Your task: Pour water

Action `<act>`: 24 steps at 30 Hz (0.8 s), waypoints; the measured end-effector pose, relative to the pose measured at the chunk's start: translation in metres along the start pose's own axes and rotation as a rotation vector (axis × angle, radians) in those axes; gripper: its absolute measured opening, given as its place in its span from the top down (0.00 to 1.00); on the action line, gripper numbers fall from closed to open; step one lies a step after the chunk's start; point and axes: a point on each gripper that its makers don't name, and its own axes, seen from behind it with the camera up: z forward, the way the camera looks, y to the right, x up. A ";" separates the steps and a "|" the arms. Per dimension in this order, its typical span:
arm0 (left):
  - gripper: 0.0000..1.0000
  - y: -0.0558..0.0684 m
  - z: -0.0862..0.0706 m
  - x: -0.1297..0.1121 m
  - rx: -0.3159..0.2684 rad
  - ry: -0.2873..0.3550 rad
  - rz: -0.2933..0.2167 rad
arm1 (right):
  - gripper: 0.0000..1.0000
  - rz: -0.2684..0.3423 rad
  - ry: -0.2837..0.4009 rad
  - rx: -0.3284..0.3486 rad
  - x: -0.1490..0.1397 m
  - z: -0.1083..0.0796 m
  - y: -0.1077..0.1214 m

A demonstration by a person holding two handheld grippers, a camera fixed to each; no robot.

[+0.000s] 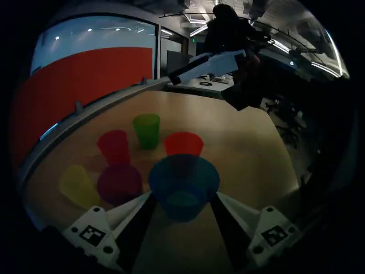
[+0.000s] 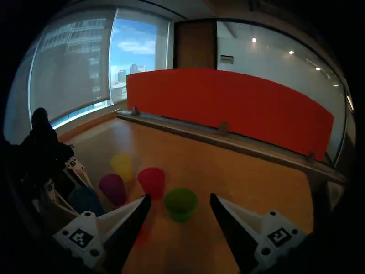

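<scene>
A blue cup (image 1: pixel 183 185) sits between the fingers of my left gripper (image 1: pixel 182 194), which press on its two sides. Beyond it on the wooden table (image 1: pixel 242 146) stand a green cup (image 1: pixel 147 130), two red cups (image 1: pixel 114 146) (image 1: pixel 183 143), a purple cup (image 1: pixel 119 182) and a yellow cup (image 1: pixel 78 186). My right gripper (image 2: pixel 179 196) is open, with the green cup (image 2: pixel 181 204) standing just ahead between its fingertips, untouched. In the right gripper view the left gripper (image 2: pixel 68 187) holds the blue cup (image 2: pixel 85 199) at the far left, beside the purple cup (image 2: pixel 112 188), red cup (image 2: pixel 152 181) and yellow cup (image 2: pixel 122 165).
A red partition (image 2: pixel 237 105) with a grey rail (image 2: pixel 219 134) runs along the table's far edge. A person (image 1: pixel 228 32) stands beyond the table holding the right gripper (image 1: pixel 210 66) above it. Bare tabletop (image 2: pixel 255 182) lies right of the cups.
</scene>
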 end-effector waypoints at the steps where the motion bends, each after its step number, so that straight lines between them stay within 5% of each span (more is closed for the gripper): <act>1: 0.19 -0.002 -0.004 0.004 0.008 0.011 0.004 | 0.00 -0.002 0.002 -0.001 0.001 0.000 0.000; 24: 0.19 -0.063 -0.095 0.101 0.226 0.274 0.005 | 0.00 -0.002 0.031 -0.012 0.011 0.007 -0.002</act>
